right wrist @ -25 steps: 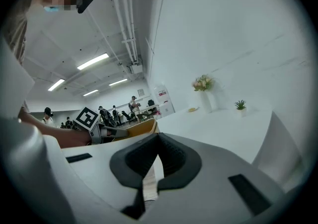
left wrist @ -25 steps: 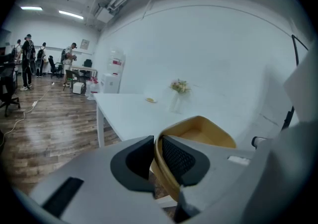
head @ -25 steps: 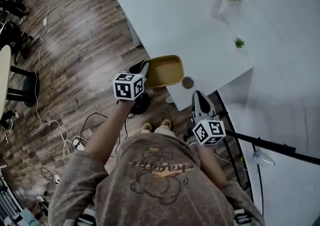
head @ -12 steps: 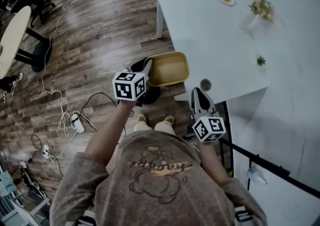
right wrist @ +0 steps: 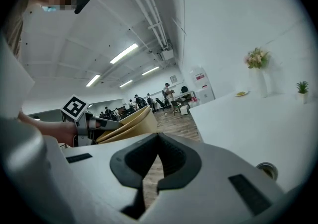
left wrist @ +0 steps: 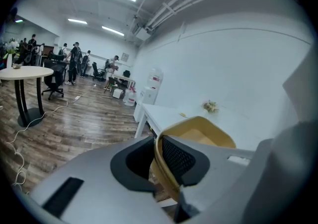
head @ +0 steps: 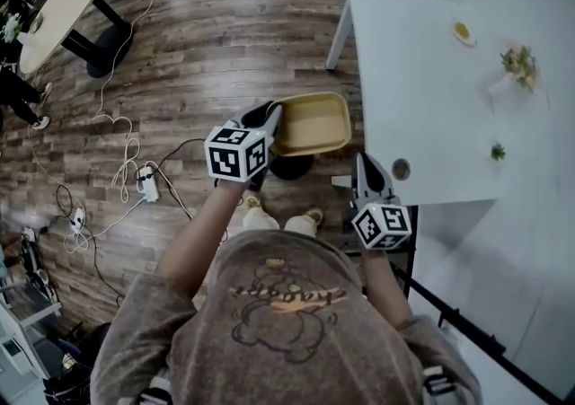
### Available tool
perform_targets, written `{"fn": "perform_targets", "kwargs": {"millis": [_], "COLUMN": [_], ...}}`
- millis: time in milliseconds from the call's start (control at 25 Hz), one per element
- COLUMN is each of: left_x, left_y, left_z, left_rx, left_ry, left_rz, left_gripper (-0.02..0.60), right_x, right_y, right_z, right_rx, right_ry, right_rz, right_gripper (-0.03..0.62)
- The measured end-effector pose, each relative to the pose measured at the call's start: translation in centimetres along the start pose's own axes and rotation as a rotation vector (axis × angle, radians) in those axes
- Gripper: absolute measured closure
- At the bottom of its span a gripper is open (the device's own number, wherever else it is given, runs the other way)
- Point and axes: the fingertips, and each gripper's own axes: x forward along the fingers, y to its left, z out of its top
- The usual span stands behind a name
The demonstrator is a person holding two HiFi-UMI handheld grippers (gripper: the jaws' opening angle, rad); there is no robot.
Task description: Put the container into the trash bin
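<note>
The only print to be seen is the black-and-white square markers on the two gripper cubes. The lettering on the person's brown shirt (head: 287,300) is too blurred to read.

The shallow, rounded-rectangular yellow container (head: 312,122) hangs in the air, off the near corner of the white table (head: 422,98) and above the dark wood-plank floor (head: 225,26). The left gripper (head: 272,120) holds it by its left rim. In the left gripper view the dark ribbed pads (left wrist: 179,156) pinch the thin rim, with the container's hollow on the far side. The right gripper (head: 362,162) is empty, with its jaws brought together. It sits beside the table edge, apart from the container.

A small plate (head: 462,31), a vase of flowers (head: 518,62) and a tiny green plant (head: 498,152) stand on the table. A round pale table (head: 63,4) stands well apart, and white cables (head: 121,174) trail across the floor. People stand far down the long, strip-lit room.
</note>
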Motion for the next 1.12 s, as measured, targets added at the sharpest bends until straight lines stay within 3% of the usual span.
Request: {"fn": "perform_targets", "kwargs": {"millis": [240, 520, 840, 1120], "left_x": [-2.5, -2.6, -0.7, 2.6], "left_y": [2.6, 4.0, 4.0, 5.3], "left_z": [-0.4, -0.5, -1.4, -3.8], "left_rx": [-0.031, -0.053, -0.077, -0.086], "left_ry": [-0.031, -0.032, -0.002, 0.052], "left_rz": [0.041, 0.042, 0.025, 0.013], "left_gripper": [0.528, 0.528, 0.528, 0.528], "right_x": [2.3, 3.5, 3.4, 4.5], "right_y": [2.1, 3.0, 1.5, -0.7], "right_z": [-0.6, -0.4, -0.8, -3.5], "right_rx": [-0.016, -0.011, 0.007, 0.031], "right_ry": [0.002, -0.006, 0.006, 0.037], "right_rz": [0.041, 0.031, -0.021, -0.059], "right_gripper": [0.602, 0.602, 0.602, 0.602]}}
